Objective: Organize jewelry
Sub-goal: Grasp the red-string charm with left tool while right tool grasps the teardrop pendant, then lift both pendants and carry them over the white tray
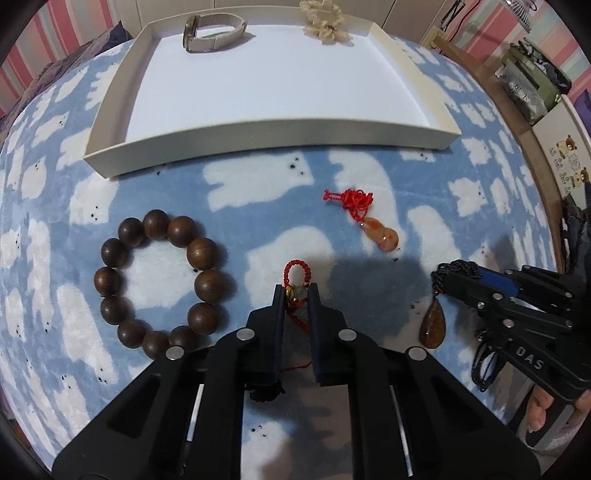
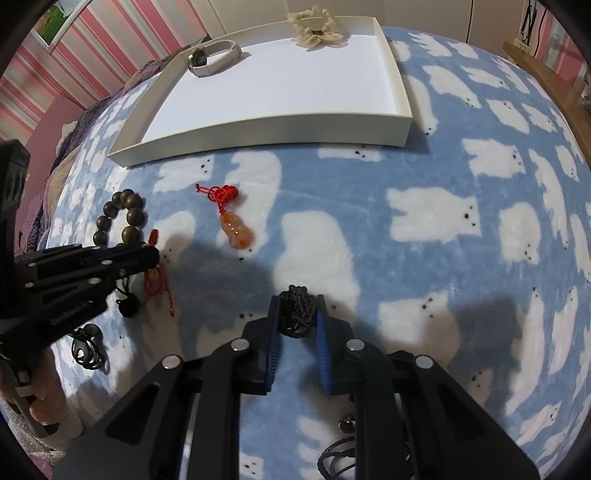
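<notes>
The left gripper [image 1: 295, 295] points steeply down at a blue blanket [image 1: 258, 177] printed with white bears, its jaws nearly together and pinching a small red-cord charm [image 1: 294, 291] at its gold-and-pale bead; the charm's red loop pokes out just beyond the tips, and its cord trails back between the fingers toward the person. The right gripper [image 2: 297, 314], also angled steeply down, has its jaws drawn in on a bunched dark braided cord [image 2: 296, 312]; in the left view that cord leads down to an amber teardrop pendant [image 1: 433, 326] lying on the blanket just beside it. A wooden bead bracelet [image 1: 160, 284] lies close to the left gripper's left side, and an orange gourd pendant [image 1: 382, 236] on a red knot lies ahead, between the two grippers, nearer the right one. The white tray [image 1: 273, 136] sits farther ahead of both, past all the loose pieces, its long side running left to right across the view and its near wall facing the grippers. A watch [image 1: 212, 31] and a cream scrunchie [image 1: 325, 22] rest at its far edge; the tray's middle and near part are bare. Judging from this, each held piece must travel forward and up over that near wall, the left gripper lined up with the tray's middle, the right with its right end.
</notes>
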Motion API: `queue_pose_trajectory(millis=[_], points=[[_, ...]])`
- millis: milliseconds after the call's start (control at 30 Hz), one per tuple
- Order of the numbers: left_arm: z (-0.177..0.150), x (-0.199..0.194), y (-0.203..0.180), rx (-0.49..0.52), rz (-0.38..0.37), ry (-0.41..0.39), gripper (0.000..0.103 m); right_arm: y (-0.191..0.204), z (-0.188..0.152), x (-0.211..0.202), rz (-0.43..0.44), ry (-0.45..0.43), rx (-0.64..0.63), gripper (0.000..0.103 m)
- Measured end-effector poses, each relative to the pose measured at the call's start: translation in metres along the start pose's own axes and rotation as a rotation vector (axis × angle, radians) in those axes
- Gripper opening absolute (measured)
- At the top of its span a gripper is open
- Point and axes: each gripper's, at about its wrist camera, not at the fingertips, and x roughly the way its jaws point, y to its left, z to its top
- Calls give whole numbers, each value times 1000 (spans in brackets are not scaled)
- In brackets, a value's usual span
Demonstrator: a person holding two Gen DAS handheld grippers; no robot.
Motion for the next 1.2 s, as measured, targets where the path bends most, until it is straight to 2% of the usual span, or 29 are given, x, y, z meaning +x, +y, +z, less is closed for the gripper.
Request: queue_pose_trajectory(millis=[233,500,700,833,967,1200], points=[[1,-2,4,-16,12,-5,10,-1,0,-2,2,-16,-3,16],[1,-36,-2,4,18,-83,10,0,7,-26,-7,-84,-11,15],[14,-58,2,4,44,-122,10,4,29,-50,-21,-153,-24,15],[36,-74,6,-1,66,-146,10,6,58,-70,-55,-218,-35,14],[70,-89,13,-16,99,-182,10,10,102,-79,-94,-253,-39,14],[142,-79,46,-94,116,-176,10,14,174,-53,-164,-237,-30,14]])
